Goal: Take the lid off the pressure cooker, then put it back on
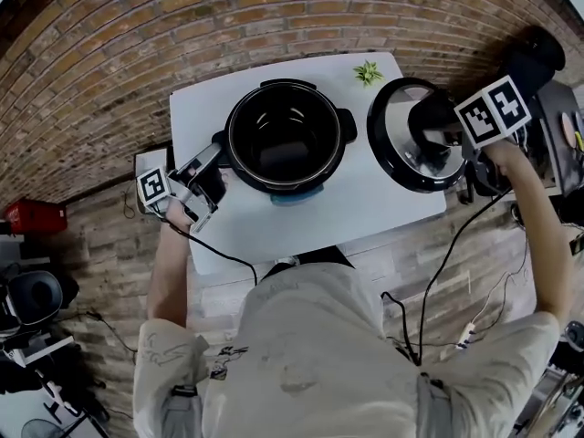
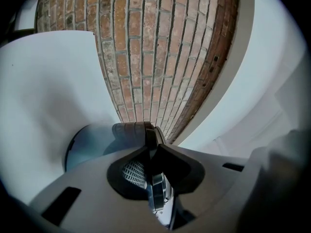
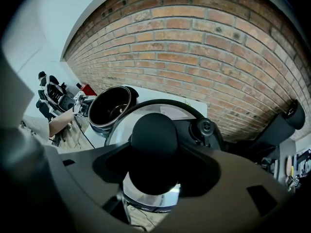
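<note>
The black pressure cooker pot (image 1: 287,135) stands open in the middle of the white table (image 1: 365,213), its dark inside showing. My left gripper (image 1: 212,161) is shut on the pot's left side handle (image 2: 138,130), which the left gripper view shows pinched between the jaws. My right gripper (image 1: 438,121) is shut on the lid's round black knob (image 3: 154,152). It holds the lid (image 1: 411,140) tilted on edge, off the pot, over the table's right end. In the right gripper view the pot (image 3: 111,106) lies beyond the lid (image 3: 163,108), to the left.
A small green plant (image 1: 368,72) sits at the table's back edge, between pot and lid. Cables (image 1: 429,290) hang from both grippers. A red box (image 1: 32,217) and a dark office chair (image 1: 32,295) stand on the floor at the left. Dark equipment (image 1: 561,144) stands right of the table.
</note>
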Motion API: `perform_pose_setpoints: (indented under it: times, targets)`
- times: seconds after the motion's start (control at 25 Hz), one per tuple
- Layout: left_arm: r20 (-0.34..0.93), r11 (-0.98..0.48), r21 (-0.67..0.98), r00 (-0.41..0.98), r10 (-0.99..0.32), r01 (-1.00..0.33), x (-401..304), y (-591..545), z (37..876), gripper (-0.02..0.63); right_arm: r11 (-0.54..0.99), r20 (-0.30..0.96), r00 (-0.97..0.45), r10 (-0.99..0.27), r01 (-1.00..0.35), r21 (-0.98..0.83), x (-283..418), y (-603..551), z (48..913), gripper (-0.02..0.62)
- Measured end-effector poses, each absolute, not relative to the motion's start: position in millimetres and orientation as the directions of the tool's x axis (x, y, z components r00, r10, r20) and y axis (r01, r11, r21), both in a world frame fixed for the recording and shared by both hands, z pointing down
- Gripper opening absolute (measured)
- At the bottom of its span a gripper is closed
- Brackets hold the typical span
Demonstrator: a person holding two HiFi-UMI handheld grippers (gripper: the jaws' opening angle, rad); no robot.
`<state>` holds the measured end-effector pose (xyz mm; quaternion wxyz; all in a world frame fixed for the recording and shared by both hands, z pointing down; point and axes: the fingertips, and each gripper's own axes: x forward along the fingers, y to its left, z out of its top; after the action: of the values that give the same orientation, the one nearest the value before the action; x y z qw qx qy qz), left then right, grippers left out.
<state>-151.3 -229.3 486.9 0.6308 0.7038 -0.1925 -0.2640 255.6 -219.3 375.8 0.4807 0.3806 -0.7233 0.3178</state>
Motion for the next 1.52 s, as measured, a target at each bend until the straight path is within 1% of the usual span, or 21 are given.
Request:
perform_pose_setpoints:
  times: [0.48, 0.88, 1.24, 1.52]
  targets:
    - [-0.118, -0.125, 0.991, 0.783, -0.611, 0.053, -150.9, -229.9, 488.4, 0.072, 0.482, 0.947, -0.246, -0.206, -0.868, -0.121, 270.8, -201.4, 416.5, 0.291]
    - [-0.122, -0.122, 0.991, 0.777, -0.617, 0.059, -150.4, -229.6, 487.8, 0.072, 0.476, 0.953, -0.264, -0.147, -0.864, -0.166, 257.9, -184.2, 489.5, 0.291]
    - [-0.131, -0.123, 0.99, 0.769, -0.625, 0.069, -150.7, -229.4, 487.5, 0.072, 0.474, 0.96, -0.25, -0.123, -0.865, -0.165, 242.3, -170.8, 557.3, 0.291]
    - [-0.133, -0.121, 0.99, 0.764, -0.631, 0.072, -151.2, -229.1, 486.6, 0.072, 0.492, 0.968, -0.222, -0.116, -0.86, -0.139, 232.9, -163.6, 593.9, 0.291]
